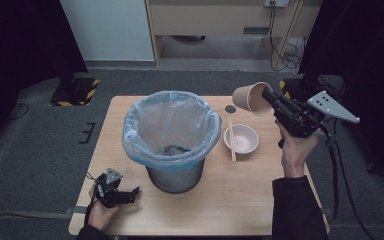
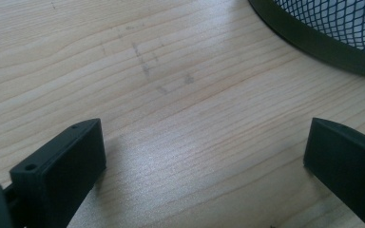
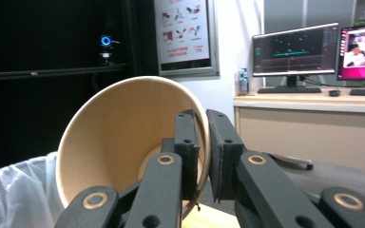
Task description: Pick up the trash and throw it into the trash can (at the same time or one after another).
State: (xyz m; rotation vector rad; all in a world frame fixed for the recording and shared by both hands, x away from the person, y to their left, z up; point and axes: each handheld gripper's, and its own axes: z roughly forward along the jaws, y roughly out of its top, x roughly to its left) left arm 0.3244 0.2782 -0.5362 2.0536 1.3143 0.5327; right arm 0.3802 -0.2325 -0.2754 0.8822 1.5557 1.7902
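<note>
Now our right gripper [image 1: 266, 96] clamps the cup [image 1: 250, 98] by its rim, lying sideways, right of the bin [image 1: 172, 131]; our left gripper [image 1: 130, 193] rests released.

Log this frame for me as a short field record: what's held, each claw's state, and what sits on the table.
held item: brown paper cup, tipped on its side, rim wall pinched by right claw
right claw: shut on the cup, raised above the table's far right
left claw: open, holding nothing, low at near left
bin: black mesh wastebasket with clear blue-edged liner, centre of wooden table
also on table: white bowl, wooden chopsticks across its left rim
</note>
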